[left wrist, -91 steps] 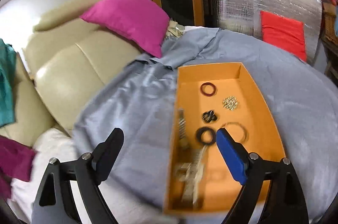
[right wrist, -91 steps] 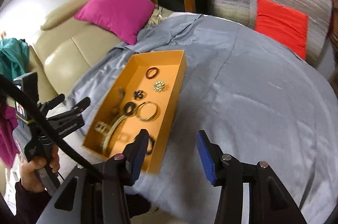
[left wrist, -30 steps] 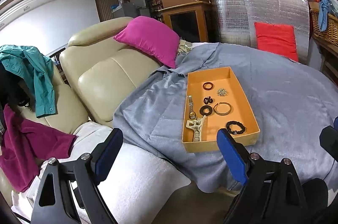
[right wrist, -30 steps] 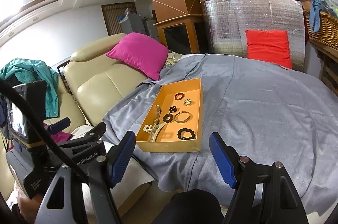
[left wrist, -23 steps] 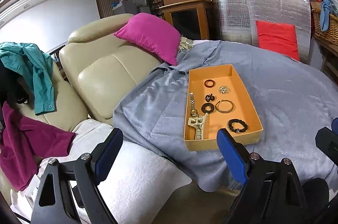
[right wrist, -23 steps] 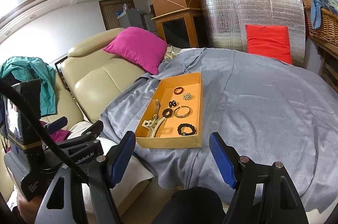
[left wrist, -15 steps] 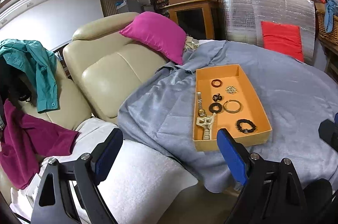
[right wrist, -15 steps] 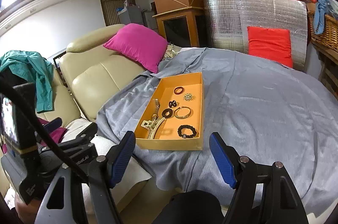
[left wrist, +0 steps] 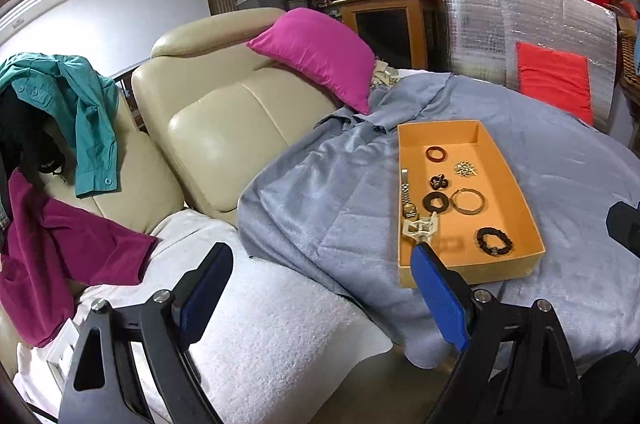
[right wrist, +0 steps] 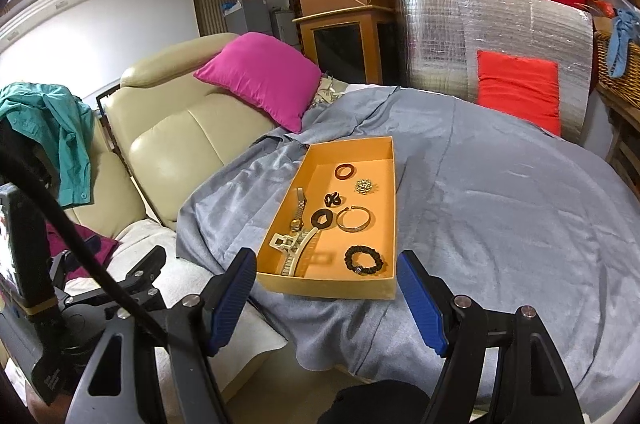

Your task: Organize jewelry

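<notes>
Jewelry lies gathered in an orange tray [right wrist: 390, 208] that sits on a grey cloth [right wrist: 500, 224] spread over the table, near the cloth's left edge and close to its near edge. Both grippers are held back from the table, well apart from the tray, jaws spread wide and holding nothing.

In the right wrist view the right gripper [right wrist: 326, 298] frames the tray's near wall between its blue pads [right wrist: 420, 308], with the tray ahead of the fingertips and not touched. In the left wrist view the left gripper [left wrist: 320, 300] points left of the tray; only its right pad overlaps the tray's near left corner in the picture, and the tray lies beyond it.

Inside the tray, a red-brown ring [right wrist: 345, 171] lies toward the far end, with a gold brooch [right wrist: 363, 187] just right of it. A small black piece [right wrist: 333, 200] sits near the middle, a black ring [right wrist: 321, 218] nearer, and a gold bangle [right wrist: 354, 219] beside that ring on the right. A metal wristwatch [right wrist: 299, 210] runs along the left wall. A cream hair claw [right wrist: 291, 249] lies at the near left corner, and a black beaded bracelet [right wrist: 364, 260] at the near right.

A beige leather sofa [right wrist: 172, 148] with a magenta cushion [right wrist: 260, 80] stands left of the table.
</notes>
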Motion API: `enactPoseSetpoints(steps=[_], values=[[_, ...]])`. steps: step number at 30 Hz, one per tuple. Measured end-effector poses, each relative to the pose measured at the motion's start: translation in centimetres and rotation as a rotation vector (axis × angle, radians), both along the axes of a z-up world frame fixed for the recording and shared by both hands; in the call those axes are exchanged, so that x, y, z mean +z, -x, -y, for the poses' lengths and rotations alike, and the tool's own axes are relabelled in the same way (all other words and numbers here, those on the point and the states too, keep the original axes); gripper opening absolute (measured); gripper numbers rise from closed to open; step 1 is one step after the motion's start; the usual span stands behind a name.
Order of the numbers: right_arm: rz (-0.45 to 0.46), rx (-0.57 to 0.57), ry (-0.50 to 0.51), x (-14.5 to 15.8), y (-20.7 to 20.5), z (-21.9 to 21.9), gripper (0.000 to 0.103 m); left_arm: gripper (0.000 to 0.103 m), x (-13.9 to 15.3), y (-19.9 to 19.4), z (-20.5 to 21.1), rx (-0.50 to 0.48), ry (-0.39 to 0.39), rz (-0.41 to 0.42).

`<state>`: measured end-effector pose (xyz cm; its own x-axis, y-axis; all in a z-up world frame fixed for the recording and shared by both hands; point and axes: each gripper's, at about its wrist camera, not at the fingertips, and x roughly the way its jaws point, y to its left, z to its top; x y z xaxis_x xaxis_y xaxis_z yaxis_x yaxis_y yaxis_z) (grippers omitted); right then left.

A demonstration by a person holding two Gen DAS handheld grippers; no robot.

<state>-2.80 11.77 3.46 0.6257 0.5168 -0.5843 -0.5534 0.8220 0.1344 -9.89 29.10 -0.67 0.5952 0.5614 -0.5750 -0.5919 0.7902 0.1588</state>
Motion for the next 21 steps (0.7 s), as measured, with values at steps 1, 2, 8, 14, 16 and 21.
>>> enactPoseSetpoints(steps=[1,2,8,14,16,21], values=[[-0.002,0.001,0.000,0.0,-0.2,-0.1,0.076,0.090,0.0,-0.1,-0.2,0.003,0.002,-0.001],[-0.006,0.001,0.000,-0.1,-0.5,-0.3,0.076,0.090,0.0,-0.2,-0.4,0.005,0.006,-0.003],[-0.027,0.005,0.003,-0.5,-1.6,-0.6,0.076,0.090,-0.1,-1.2,-0.8,0.012,0.005,-0.011],[-0.044,-0.005,-0.003,-1.0,-2.9,-0.7,0.076,0.090,-0.2,-2.5,-0.8,0.007,0.000,-0.030],[-0.050,-0.009,-0.005,-1.1,-3.4,-0.7,0.076,0.090,-0.4,-2.9,-0.9,0.008,0.002,-0.035],[-0.065,-0.011,-0.008,-1.5,-4.3,-1.1,0.076,0.090,-0.7,-3.7,-1.2,0.002,0.007,-0.049]])
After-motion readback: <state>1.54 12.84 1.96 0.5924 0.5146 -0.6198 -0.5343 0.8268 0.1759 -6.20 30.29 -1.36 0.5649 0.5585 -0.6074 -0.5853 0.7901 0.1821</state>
